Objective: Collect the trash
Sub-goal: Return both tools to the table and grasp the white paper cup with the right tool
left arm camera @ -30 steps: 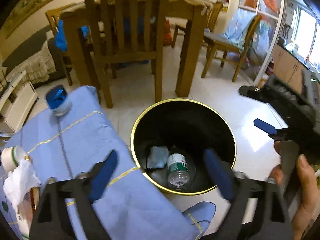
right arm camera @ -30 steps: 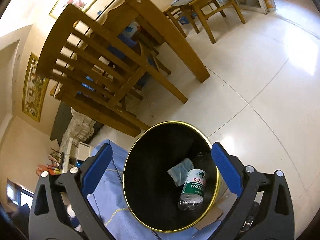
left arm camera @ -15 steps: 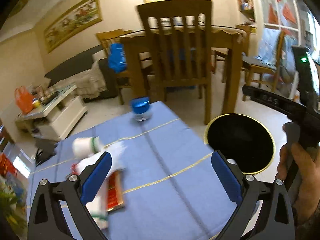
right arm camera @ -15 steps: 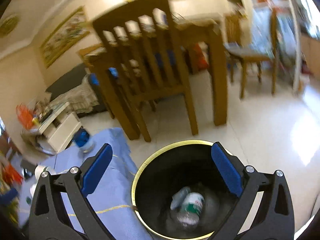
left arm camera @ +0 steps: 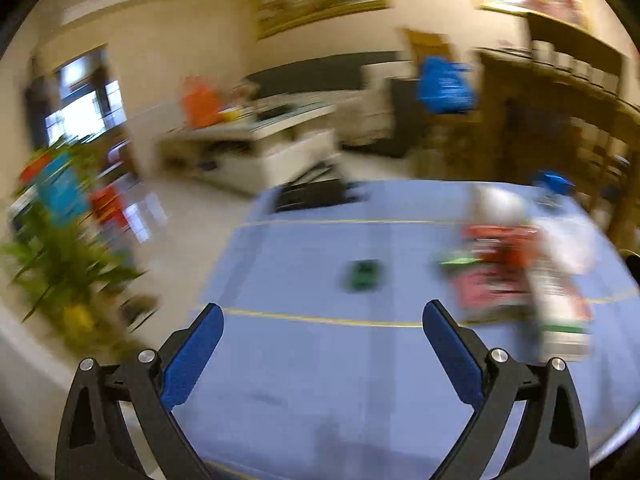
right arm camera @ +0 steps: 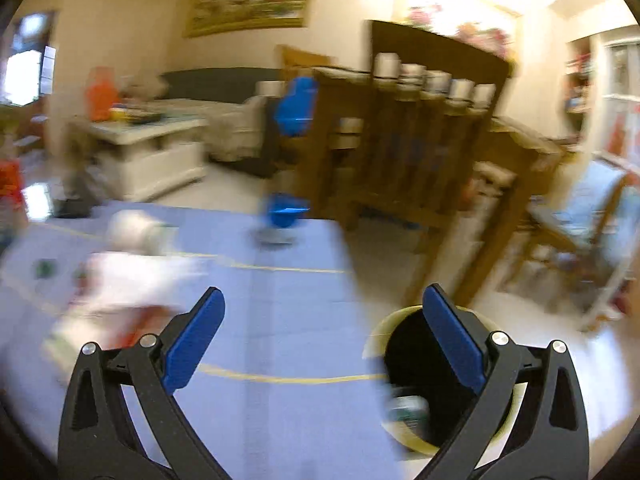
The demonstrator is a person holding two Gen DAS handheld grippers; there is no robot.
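Both views are blurred by motion. My left gripper [left arm camera: 322, 328] is open and empty above the blue tablecloth [left arm camera: 320, 380]. A small green object [left arm camera: 363, 275] lies ahead of it. A red and white pile of wrappers and tissue [left arm camera: 520, 276] lies to its right. My right gripper [right arm camera: 322, 320] is open and empty over the tablecloth [right arm camera: 260, 360]. The black bin with a gold rim [right arm camera: 408, 368] stands on the floor at its right, with a bottle [right arm camera: 406, 410] inside. White tissue and wrappers [right arm camera: 132, 284] and a paper cup [right arm camera: 134, 228] lie to its left.
A blue-capped container [right arm camera: 282, 216] stands near the table's far edge. Wooden chairs and a dining table [right arm camera: 432, 140] stand behind. A white low cabinet [left arm camera: 256, 152] and a green plant [left arm camera: 68, 264] are to the left on the floor.
Both grippers have swung left, away from the bin and over the blue tablecloth. The left view now faces the table's left side and the room beyond. Both stay open and empty.
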